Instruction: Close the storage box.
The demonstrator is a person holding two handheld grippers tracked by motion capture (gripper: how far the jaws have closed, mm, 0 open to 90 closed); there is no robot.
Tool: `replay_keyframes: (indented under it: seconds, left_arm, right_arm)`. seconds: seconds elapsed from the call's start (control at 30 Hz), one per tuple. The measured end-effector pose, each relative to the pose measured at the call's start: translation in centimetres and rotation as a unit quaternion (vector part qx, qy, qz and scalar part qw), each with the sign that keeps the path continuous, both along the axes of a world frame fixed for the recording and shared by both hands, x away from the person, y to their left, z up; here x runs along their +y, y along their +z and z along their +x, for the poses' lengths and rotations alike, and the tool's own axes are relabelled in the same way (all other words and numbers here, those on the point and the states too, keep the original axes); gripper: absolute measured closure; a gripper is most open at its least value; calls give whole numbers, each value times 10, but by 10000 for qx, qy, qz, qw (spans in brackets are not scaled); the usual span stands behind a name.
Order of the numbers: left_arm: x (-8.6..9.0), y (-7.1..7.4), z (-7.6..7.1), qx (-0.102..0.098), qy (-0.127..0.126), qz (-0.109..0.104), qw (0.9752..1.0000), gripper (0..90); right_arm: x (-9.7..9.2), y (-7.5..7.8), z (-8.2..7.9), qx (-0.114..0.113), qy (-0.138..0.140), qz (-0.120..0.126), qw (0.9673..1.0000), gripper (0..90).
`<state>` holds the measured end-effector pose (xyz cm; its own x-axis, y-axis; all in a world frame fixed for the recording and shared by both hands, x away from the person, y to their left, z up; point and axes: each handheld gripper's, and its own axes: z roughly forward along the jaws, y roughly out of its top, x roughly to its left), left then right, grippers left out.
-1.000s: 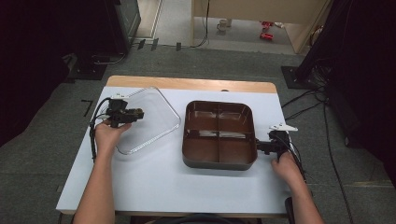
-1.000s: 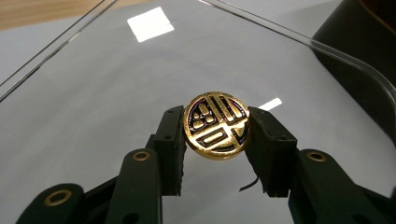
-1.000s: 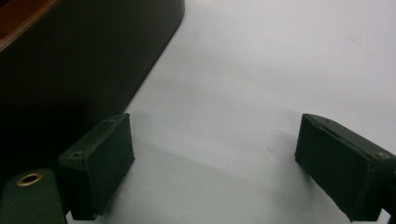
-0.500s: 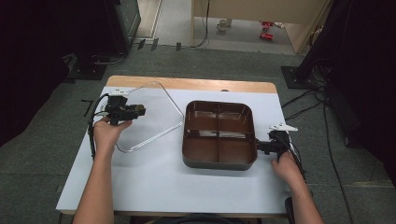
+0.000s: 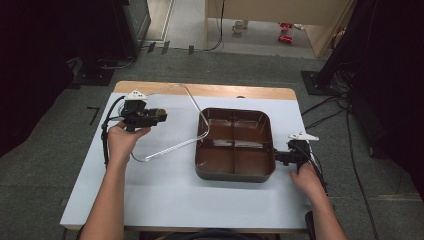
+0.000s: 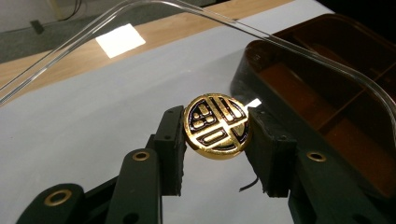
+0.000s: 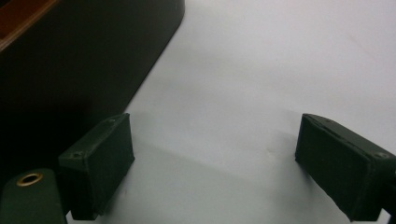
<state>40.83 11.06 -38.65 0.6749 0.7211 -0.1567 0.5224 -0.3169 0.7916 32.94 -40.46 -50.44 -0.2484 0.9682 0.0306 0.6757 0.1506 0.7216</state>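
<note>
While the left gripper [image 5: 159,115] is clamped on the round gold knob [image 6: 217,125] of the clear lid [image 5: 172,125], the whole lid hangs from that one small hold, tilted, its far edge raised above the white table [image 5: 165,195] and its near corner reaching the left rim of the brown compartment tray [image 5: 235,145]. In the left gripper view the jaws press the knob from both sides with the transparent rim curving over the tray beyond it, so the grip looks sound, but the knob is smooth and round and the lid is wide. My main worry is that the lid could swivel about the knob or slip out if the hand turns quickly, and then drop onto the tray's edge or the table. A second risk is the lid's low corner catching on the tray wall as it travels across, which might shove the tray sideways or lever the knob out of the jaws. The right gripper [image 5: 280,156] sits just beside the tray's right side with its jaws standing apart on bare table, as the right gripper view shows, so I judge the tray to be unheld and free to slide. Seating may also go askew, since a clear rim is hard to line up with the dark tray's corners
</note>
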Motion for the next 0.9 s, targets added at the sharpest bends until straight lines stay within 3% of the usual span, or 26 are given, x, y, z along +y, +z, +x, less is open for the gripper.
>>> replay_keyframes:
  seconds: [0.43,0.67,0.9]
  left_arm:
    - [-44,4,-7,-51,-544,33,9985,593]
    - [-70,-2,-8,66,-1024,-179,9946,593]
    - [-102,-8,-11,-2,-1303,70,9914,593]
  right_arm:
    - [0,0,0,3,2,-3,10000,107]
    - [0,0,0,7,7,-8,10000,107]
    - [0,0,0,0,-4,1,10000,108]
